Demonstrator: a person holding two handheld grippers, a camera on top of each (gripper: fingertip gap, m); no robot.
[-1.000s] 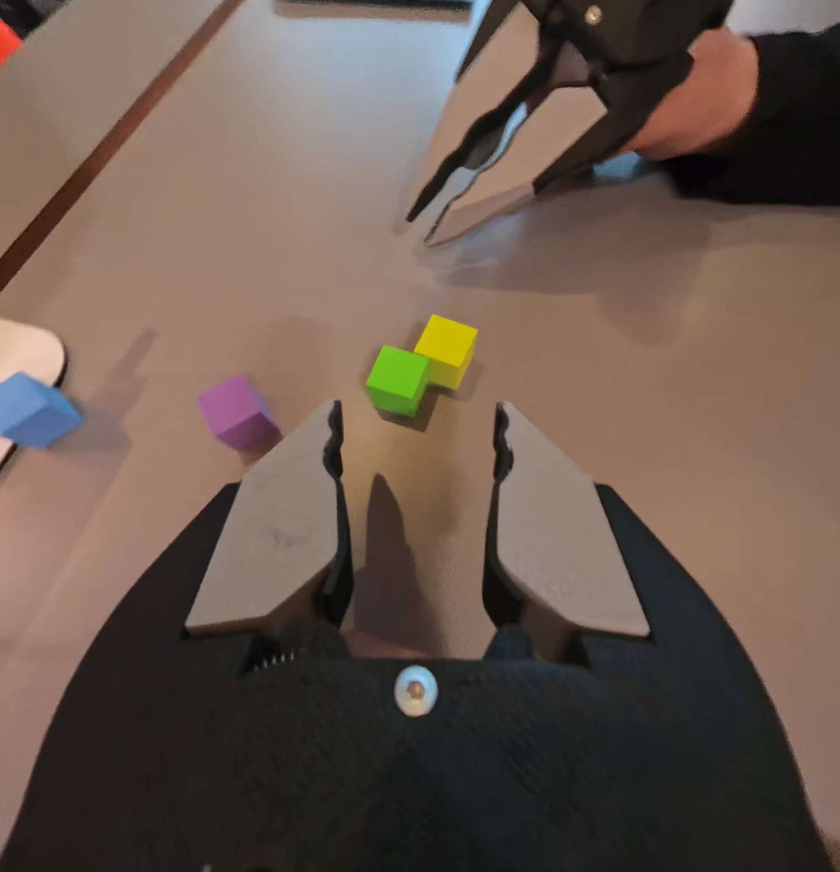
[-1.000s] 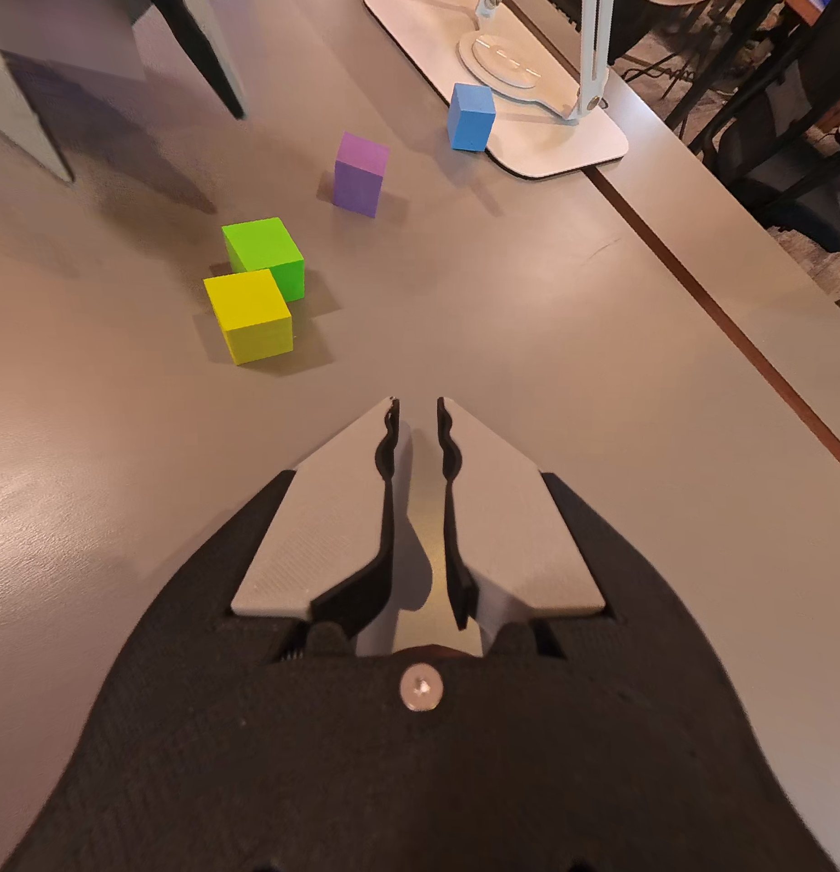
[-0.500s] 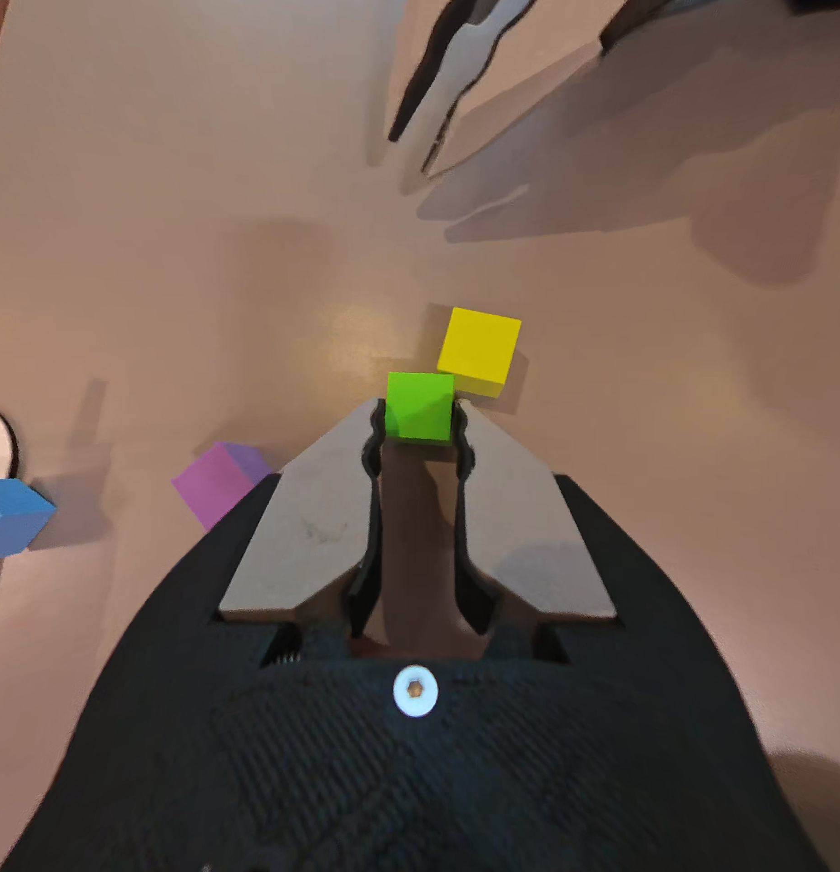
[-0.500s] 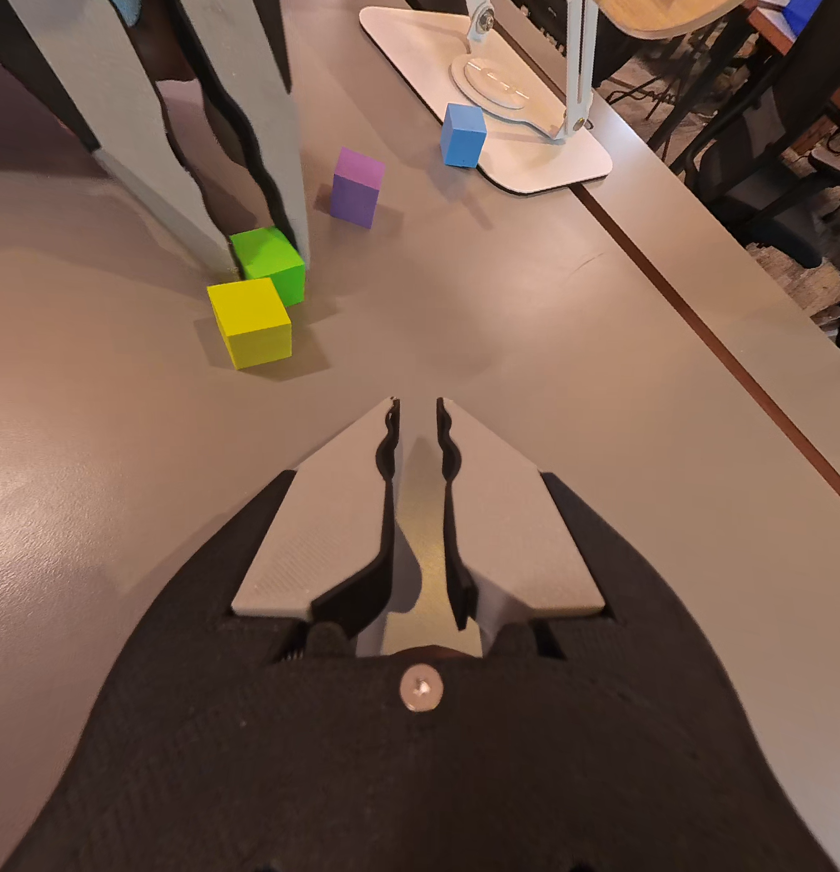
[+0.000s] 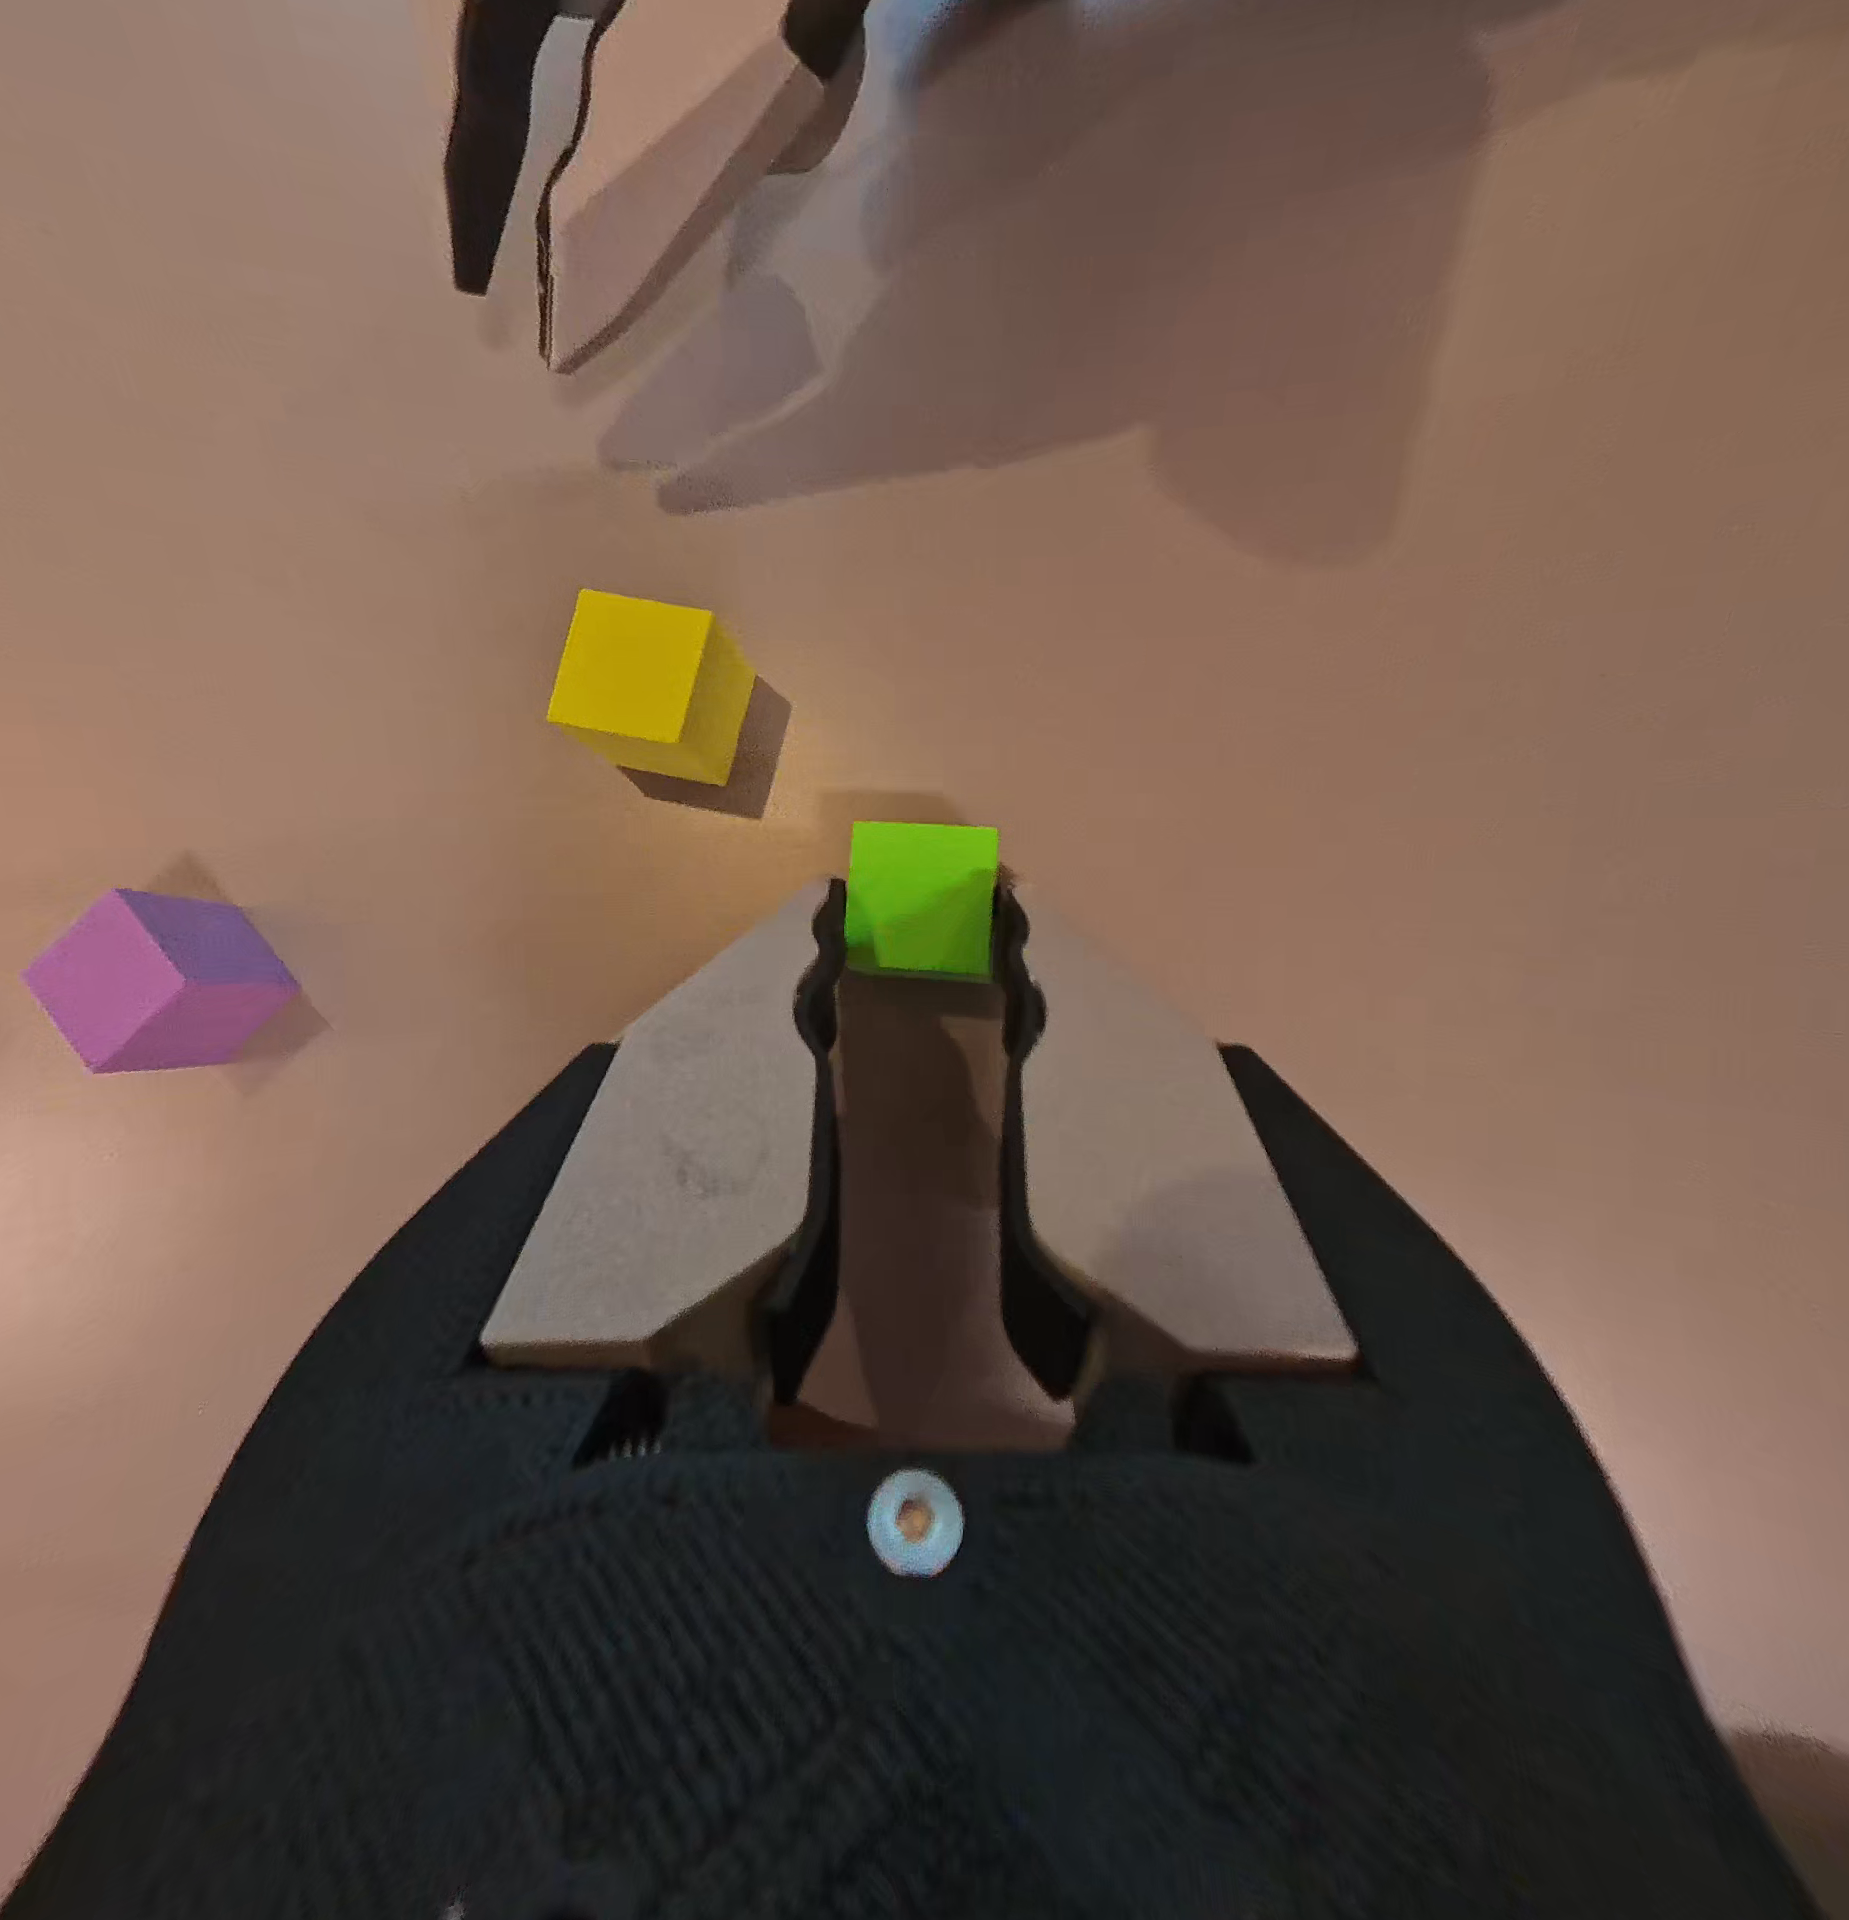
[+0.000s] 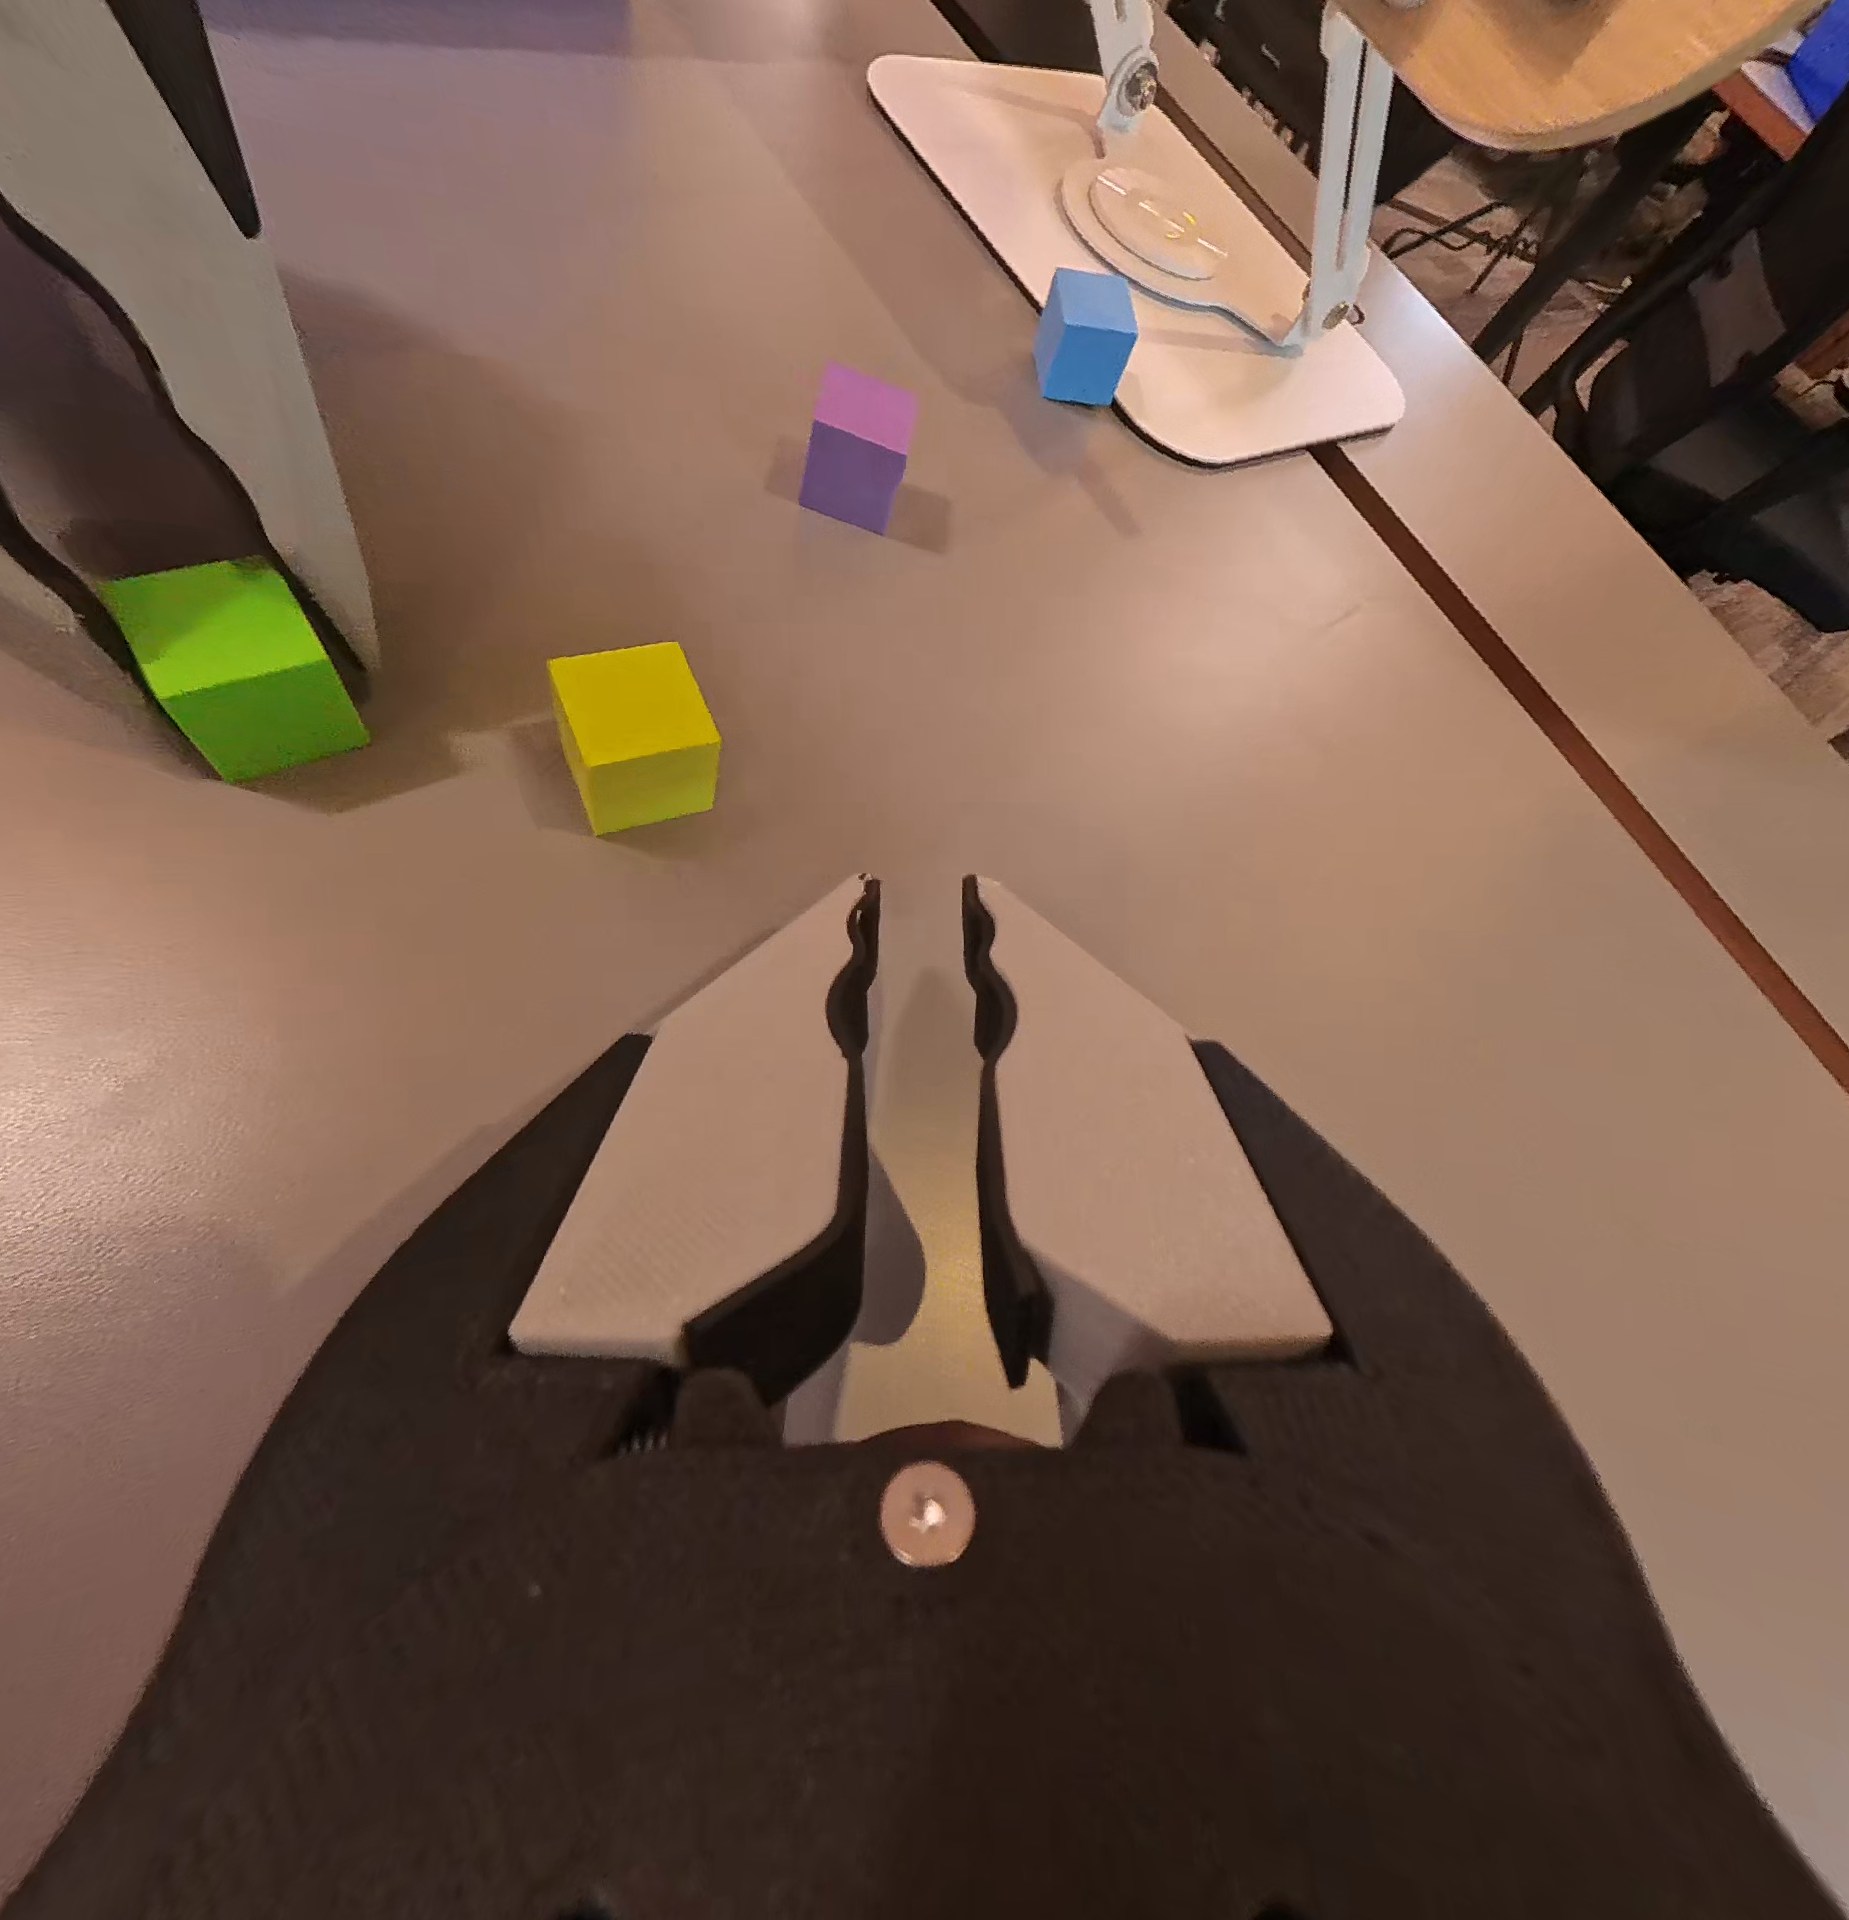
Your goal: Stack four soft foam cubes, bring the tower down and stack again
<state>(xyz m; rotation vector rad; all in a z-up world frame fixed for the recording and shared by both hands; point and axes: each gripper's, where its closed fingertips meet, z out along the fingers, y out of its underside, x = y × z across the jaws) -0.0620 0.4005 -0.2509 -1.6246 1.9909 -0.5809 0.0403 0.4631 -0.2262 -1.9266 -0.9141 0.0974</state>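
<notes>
Right, I have the green cube (image 5: 920, 899) pinched between the left gripper (image 5: 918, 914) tips, just beside the yellow cube (image 5: 645, 681), tilted and seemingly off the table (image 6: 1159, 831). My worry: the foam is held only at the tips, so it could squirm out or land crooked. The right gripper (image 6: 920, 894) hangs nearly closed and empty, near the yellow cube. The purple cube (image 6: 858, 447) and blue cube (image 6: 1086, 335) lie beyond it. Half a second ago green touched yellow; now they're apart.
</notes>
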